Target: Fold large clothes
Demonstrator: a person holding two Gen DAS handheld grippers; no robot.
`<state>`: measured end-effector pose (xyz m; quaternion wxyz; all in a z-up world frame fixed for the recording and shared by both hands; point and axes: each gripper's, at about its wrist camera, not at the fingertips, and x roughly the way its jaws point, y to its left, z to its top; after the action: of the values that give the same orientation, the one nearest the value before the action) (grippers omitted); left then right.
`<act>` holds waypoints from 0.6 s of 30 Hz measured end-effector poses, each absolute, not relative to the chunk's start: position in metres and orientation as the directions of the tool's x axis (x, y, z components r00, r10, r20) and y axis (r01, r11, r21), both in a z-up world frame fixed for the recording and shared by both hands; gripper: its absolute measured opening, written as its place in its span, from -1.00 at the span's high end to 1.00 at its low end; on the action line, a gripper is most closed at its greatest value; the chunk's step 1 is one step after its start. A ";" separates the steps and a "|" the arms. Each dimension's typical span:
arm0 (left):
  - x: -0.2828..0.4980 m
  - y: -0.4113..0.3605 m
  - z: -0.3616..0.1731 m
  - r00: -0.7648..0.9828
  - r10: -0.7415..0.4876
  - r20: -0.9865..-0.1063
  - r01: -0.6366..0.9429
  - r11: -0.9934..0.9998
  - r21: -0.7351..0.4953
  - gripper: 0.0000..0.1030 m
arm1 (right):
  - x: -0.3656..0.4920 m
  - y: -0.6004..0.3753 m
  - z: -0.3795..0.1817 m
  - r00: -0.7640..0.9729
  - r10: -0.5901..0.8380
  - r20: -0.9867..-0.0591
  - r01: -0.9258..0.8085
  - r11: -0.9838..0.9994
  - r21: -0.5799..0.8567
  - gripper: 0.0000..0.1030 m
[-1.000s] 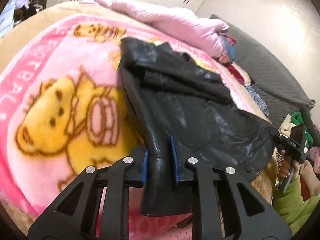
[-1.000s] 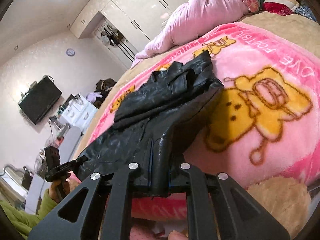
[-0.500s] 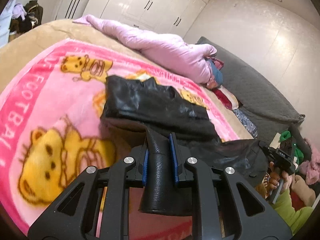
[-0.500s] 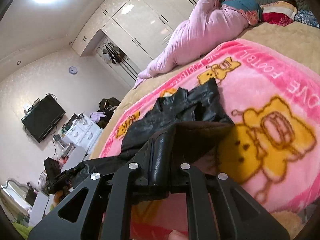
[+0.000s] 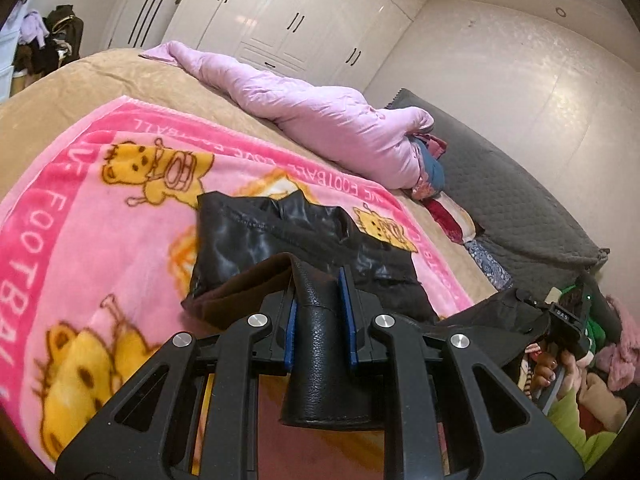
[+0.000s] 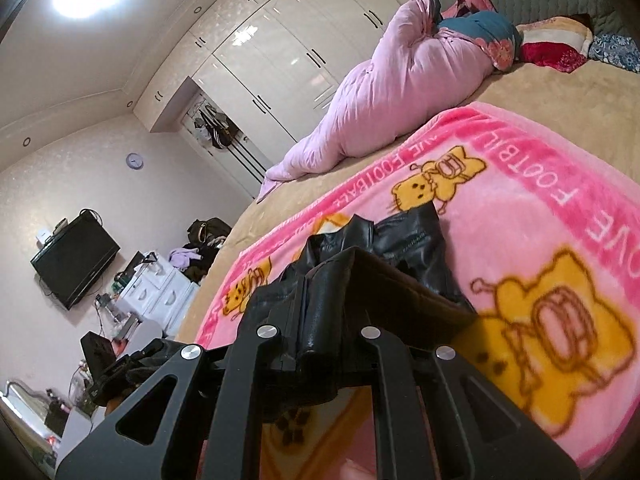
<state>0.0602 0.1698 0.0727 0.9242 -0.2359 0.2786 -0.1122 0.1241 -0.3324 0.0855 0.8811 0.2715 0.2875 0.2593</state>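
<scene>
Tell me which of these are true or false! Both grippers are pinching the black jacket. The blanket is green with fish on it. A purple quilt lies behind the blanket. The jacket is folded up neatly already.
1. True: the left gripper and right gripper each clamp the black jacket.
2. False: the blanket is pink with yellow bears.
3. True: the purple quilt lies beyond it.
4. False: its near edge is lifted, the fold unfinished.
</scene>
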 end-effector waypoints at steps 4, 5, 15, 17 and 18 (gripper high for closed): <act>0.081 0.174 0.075 0.817 -0.349 -0.460 0.075 0.854 -0.515 0.80 | 0.144 -0.327 0.089 0.712 0.596 -0.372 -0.285 0.728 0.623 0.82; 0.087 0.174 0.076 0.816 -0.347 -0.463 0.073 0.856 -0.512 0.80 | 0.150 -0.325 0.089 0.713 0.594 -0.373 -0.280 0.729 0.625 0.82; 0.132 0.180 0.073 0.804 -0.327 -0.497 0.057 0.874 -0.482 0.79 | 0.214 -0.306 0.084 0.729 0.555 -0.400 -0.219 0.744 0.632 0.82; 0.141 0.182 0.072 0.800 -0.323 -0.506 0.051 0.876 -0.479 0.79 | 0.229 -0.302 0.082 0.729 0.548 -0.411 -0.204 0.747 0.633 0.82; 0.148 0.184 0.070 0.796 -0.322 -0.512 0.045 0.876 -0.480 0.79 | 0.237 -0.299 0.081 0.727 0.543 -0.421 -0.195 0.751 0.631 0.82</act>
<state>0.1482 0.1836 0.0697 0.9198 -0.2282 0.3031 -0.0998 0.2367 -0.2990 0.0809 0.8845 0.2850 0.3049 0.2085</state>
